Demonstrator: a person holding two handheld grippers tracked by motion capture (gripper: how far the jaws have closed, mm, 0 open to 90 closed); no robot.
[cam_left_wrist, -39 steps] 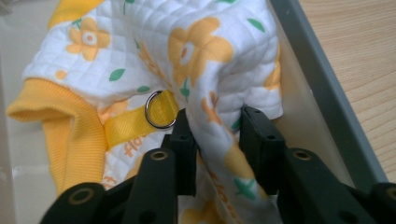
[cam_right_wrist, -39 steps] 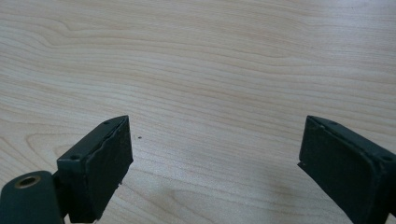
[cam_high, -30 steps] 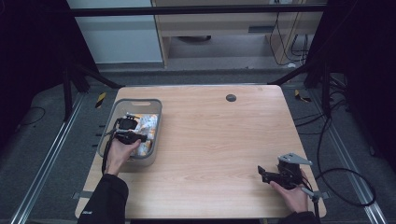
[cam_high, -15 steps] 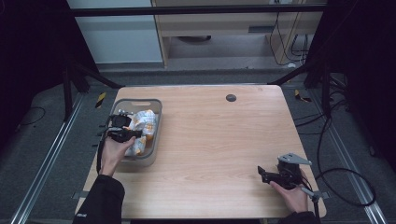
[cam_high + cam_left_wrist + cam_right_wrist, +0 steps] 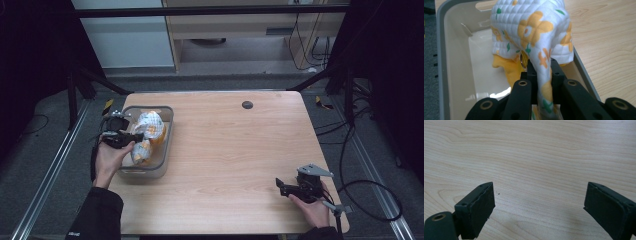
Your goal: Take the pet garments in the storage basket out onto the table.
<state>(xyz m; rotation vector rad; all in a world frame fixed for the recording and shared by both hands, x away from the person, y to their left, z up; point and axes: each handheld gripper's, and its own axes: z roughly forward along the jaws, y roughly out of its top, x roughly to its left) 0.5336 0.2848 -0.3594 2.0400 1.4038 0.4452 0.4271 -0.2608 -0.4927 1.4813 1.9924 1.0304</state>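
A white quilted cloth (image 5: pixel 148 131) (image 5: pixel 534 32) with orange flowers and an orange lining hangs partly lifted over the grey bin (image 5: pixel 165 150) (image 5: pixel 454 62) at the table's left. My left gripper (image 5: pixel 135 136) (image 5: pixel 541 68) is shut on a fold of the cloth, held by a hand at the bin's left side. At the table's front right corner my right gripper (image 5: pixel 281 187) (image 5: pixel 539 207) stands open just above bare wood, with nothing between its jaws.
The light wooden table (image 5: pixel 235 150) has a small dark round hole (image 5: pixel 247 105) near its far edge. Metal frame rails run along both sides, and cables lie on the floor to the right.
The left gripper has risen out of the bin and shifted left, pulling the cloth up with it. The right gripper has stayed in place.
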